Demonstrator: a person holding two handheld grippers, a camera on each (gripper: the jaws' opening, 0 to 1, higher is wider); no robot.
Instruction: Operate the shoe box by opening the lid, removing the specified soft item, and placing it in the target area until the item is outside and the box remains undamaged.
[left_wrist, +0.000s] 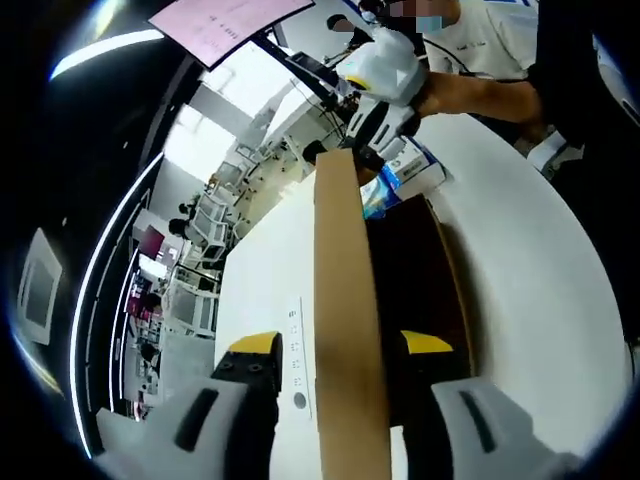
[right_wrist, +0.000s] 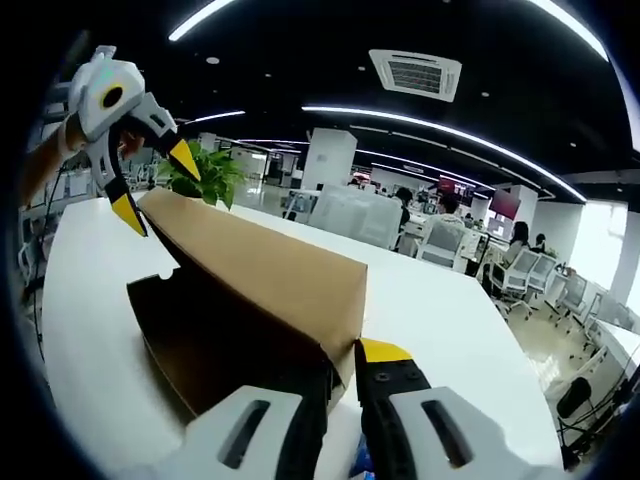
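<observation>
The brown cardboard shoe box (right_wrist: 215, 345) sits on the white table (left_wrist: 530, 280) with its lid (left_wrist: 345, 300) raised on edge over the dark inside (left_wrist: 415, 290). My left gripper (left_wrist: 340, 345) is open and straddles the lid's near end, with gaps on both sides; it also shows as the left gripper (right_wrist: 155, 185) around the lid's far corner. My right gripper (right_wrist: 345, 365) is shut on the lid's other corner (right_wrist: 335, 345), and appears as the right gripper (left_wrist: 355, 150). A blue and white packet (left_wrist: 410, 175) lies at that end of the box; whether it is inside is unclear.
A person in a white shirt (left_wrist: 480, 40) stands behind the table. A flush socket strip (left_wrist: 297, 350) is set into the tabletop left of the lid. A green plant (right_wrist: 205, 170) stands past the table's far end, with office chairs and seated people (right_wrist: 440, 215) beyond.
</observation>
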